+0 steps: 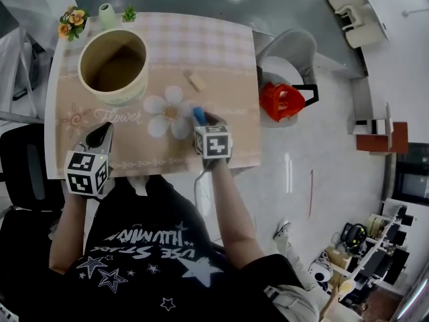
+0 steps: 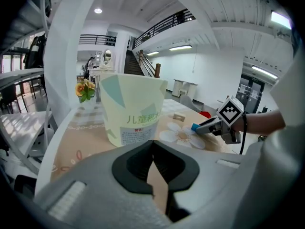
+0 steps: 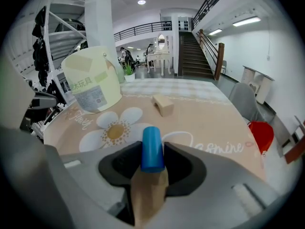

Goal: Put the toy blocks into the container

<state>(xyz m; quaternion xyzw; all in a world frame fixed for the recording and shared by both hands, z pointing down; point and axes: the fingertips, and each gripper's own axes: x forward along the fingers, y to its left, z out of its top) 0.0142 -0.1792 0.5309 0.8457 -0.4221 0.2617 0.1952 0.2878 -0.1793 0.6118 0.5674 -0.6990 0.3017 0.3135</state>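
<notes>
Between the jaws of the right gripper sits a blue cylinder block, clamped on both sides, over the table. Just ahead of it lies a tan wooden block, and the container stands farther ahead to its left. The left gripper, pinched closed and empty, faces the container.

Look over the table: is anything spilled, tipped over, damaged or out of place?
Nothing stands out. The container stands upright, the wooden block lies loose on the tablecloth, and the right gripper holds the blue cylinder.
</notes>
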